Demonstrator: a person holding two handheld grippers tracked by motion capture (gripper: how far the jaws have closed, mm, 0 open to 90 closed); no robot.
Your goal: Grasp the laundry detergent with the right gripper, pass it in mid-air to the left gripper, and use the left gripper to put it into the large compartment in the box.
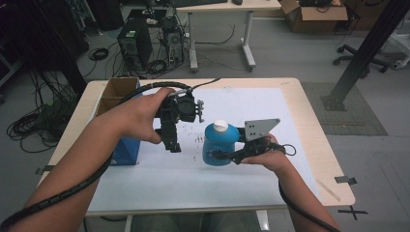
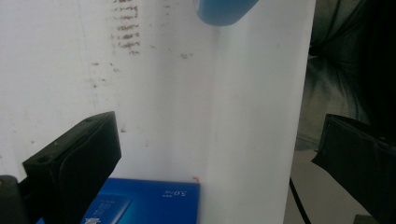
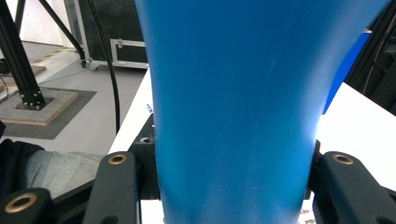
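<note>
High view: your right claw (image 1: pixel 227 155) comes in from the right at the middle of the table (image 1: pixel 309 125) and has the blue bottle (image 1: pixel 218 145) clamped low on its body. The bottle stands upright on the white sheet (image 1: pixel 251 104), white cap (image 1: pixel 220 125) on top. The grey plate (image 1: pixel 258 128) of that claw sits just right of the bottle's shoulder, your right hand (image 1: pixel 268 157) behind it. Your left claw (image 1: pixel 173 140) hangs above the sheet just left of the bottle, apart from it, jaws pointing down, nothing between them. Your left hand (image 1: pixel 142 116) wraps its body, cable (image 1: pixel 145 89) looping back over the cardboard box (image 1: pixel 116 92) at the table's left edge. A blue box (image 1: pixel 126 150) sits below that, partly behind your forearm. Small dark marks (image 1: pixel 197 140) dot the sheet between the two claws.

Left gripper view: jaws wide open — one at lower left, the other at far right, bare white sheet in the gap. They touch nothing. The blue box's top (image 2: pixel 149 203) shows at the bottom beside the left jaw; the bottle's base (image 2: pixel 224 11) pokes in at the top edge, well apart from the jaws. Brownish smudges (image 2: pixel 125 28) near top left.

Right gripper view: the bottle's blue wall (image 3: pixel 233 107) runs top to bottom, v. close. Both jaws press its sides at the bottom, left and right — closed as far as the bottle's width allows, so still a broad gap btwn them. Grey floor and a black frame leg (image 3: pixel 18 60) off to the left.
</note>
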